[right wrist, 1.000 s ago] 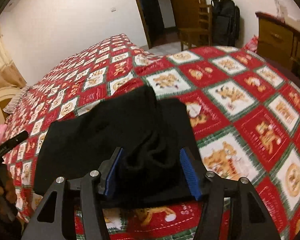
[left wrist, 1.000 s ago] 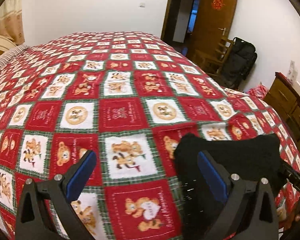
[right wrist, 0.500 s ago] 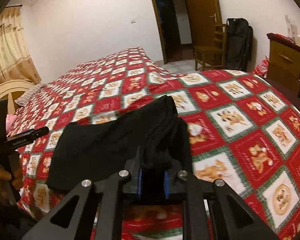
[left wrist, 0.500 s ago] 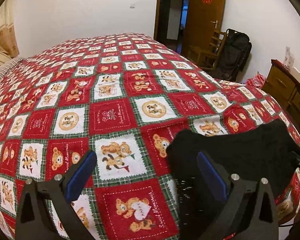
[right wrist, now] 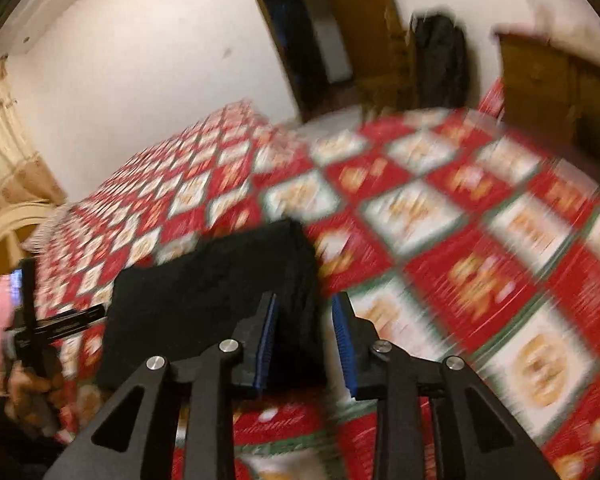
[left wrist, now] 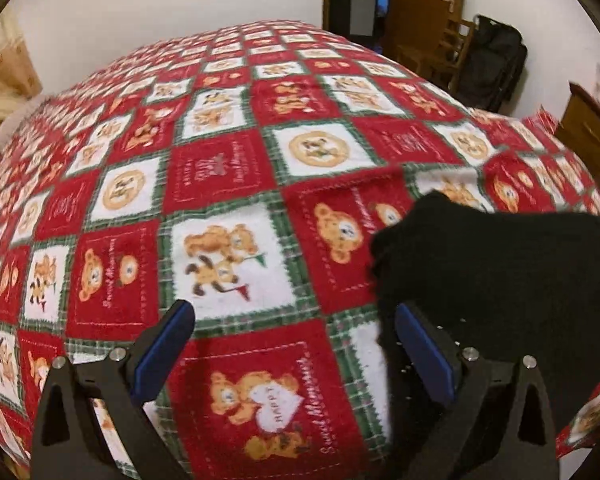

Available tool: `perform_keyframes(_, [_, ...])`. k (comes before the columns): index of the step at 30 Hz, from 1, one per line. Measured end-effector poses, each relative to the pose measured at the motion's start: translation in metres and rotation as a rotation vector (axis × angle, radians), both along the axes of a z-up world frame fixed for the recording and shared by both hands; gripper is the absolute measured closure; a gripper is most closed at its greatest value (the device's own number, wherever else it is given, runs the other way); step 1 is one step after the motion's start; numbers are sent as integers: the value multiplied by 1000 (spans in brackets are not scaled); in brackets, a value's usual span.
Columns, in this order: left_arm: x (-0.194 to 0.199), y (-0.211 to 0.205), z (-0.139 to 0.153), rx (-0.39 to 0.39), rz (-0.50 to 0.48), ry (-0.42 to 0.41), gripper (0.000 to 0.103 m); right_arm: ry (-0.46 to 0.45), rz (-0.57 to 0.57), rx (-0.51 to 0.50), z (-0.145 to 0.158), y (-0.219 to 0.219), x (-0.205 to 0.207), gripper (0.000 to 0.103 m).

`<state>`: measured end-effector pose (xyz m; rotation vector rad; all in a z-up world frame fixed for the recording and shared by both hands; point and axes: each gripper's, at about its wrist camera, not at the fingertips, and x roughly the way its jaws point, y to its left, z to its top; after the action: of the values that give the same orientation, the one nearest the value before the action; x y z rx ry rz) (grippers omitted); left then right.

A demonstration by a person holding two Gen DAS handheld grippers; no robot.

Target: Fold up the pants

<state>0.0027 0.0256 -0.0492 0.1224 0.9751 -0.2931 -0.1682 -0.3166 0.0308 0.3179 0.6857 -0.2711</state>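
Just changed: the right gripper (right wrist: 306, 338), which was clamped on a raised ridge of the black pants (right wrist: 204, 300) half a second ago, has just been opening its jaws; a gap shows on each side of the cloth that lies between the blue pads (right wrist: 346, 344), so the pads no longer press on it.
Also changed: the bunched ridge has dropped, and the pants now read as a flat, compact dark slab (the right view is heavily smeared, so its edges are soft).
Left gripper (left wrist: 294, 354): fingers spread wide apart, nothing between them; it has sunk closer to the bedspread (left wrist: 228, 264), with the pants just beside its right-hand finger (left wrist: 422, 350).
Where the pants are: on the red teddy-bear bedspread near the bed's near edge, to the right in the left wrist view, straight ahead in the right wrist view.
Meaning for the task: my reading is that a fold has just been laid down and let go; whether another fold remains I cannot tell, since the bundle already looks short and squared.
Risk: soft fabric may spring open once freed (only a judgement).
Containers: none on the bed; a wooden dresser (left wrist: 590, 136) with closed drawers stands at the far right, contents hidden.
Hand: the person's left hand (right wrist: 28, 390) grips the other tool's handle.
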Motion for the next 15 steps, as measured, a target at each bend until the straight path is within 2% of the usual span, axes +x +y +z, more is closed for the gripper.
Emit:
perform_keyframes(3, [1,6,18,-18,23,-50,1,-22,51,-93,18,6,14,73])
perform_keyframes(7, [-2,-9,40,-69,-32,-103,1,18,200,-206,19,28,57,75])
perform_keyframes(9, [-3,-27,45,-67,-67,-115,1,62,232,-195,8,29,78,83])
perform_keyframes(13, [0,-63,37,-39,-105,-97,2,138,218,-160,-22,22,106,83])
perform_keyframes(15, [4,-81,24,7,-115,-70,2,161,200,-141,-36,15,114,83])
